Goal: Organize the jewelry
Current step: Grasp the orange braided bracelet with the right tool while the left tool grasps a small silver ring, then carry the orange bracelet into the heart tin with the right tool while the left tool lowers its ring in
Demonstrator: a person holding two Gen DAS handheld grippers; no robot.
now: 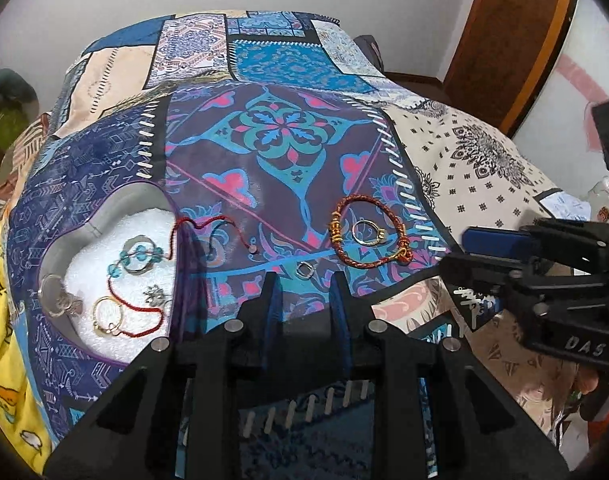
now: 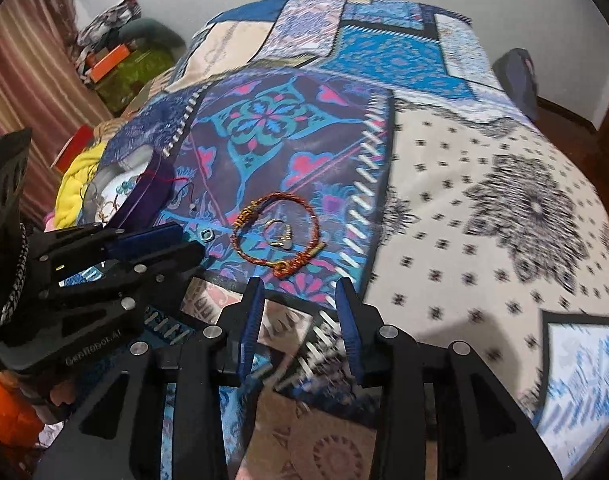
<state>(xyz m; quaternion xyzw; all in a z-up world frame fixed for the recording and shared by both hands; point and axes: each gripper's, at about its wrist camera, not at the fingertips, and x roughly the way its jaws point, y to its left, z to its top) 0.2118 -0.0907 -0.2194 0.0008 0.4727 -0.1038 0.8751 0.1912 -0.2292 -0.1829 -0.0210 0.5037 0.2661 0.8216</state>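
A braided red-and-gold bracelet (image 1: 346, 208) (image 2: 300, 202) lies on the patchwork bedspread (image 1: 280, 128), with a gold ring (image 1: 367, 233) (image 2: 278, 233) inside its loop. A small silver ring (image 1: 304, 270) (image 2: 205, 235) lies on the cloth just off the tips of my left gripper (image 1: 304, 280) (image 2: 186, 242), which is open and not touching it. My right gripper (image 2: 300, 288) (image 1: 464, 252) hovers open just short of the bracelet, with nothing between its fingers. At the left, a heart-shaped box (image 1: 144, 196) (image 2: 144, 156) with white lining holds a blue-beaded piece, gold hoops and a red cord (image 1: 224, 224) that trails out over its rim.
The bedspread slopes away on all sides. A yellow blanket (image 1: 0, 272) lies left of the box. A brown door (image 1: 516, 40) stands at the far right. Bags and boxes (image 2: 116, 52) sit on the floor beyond the bed, by a striped curtain (image 2: 20, 60).
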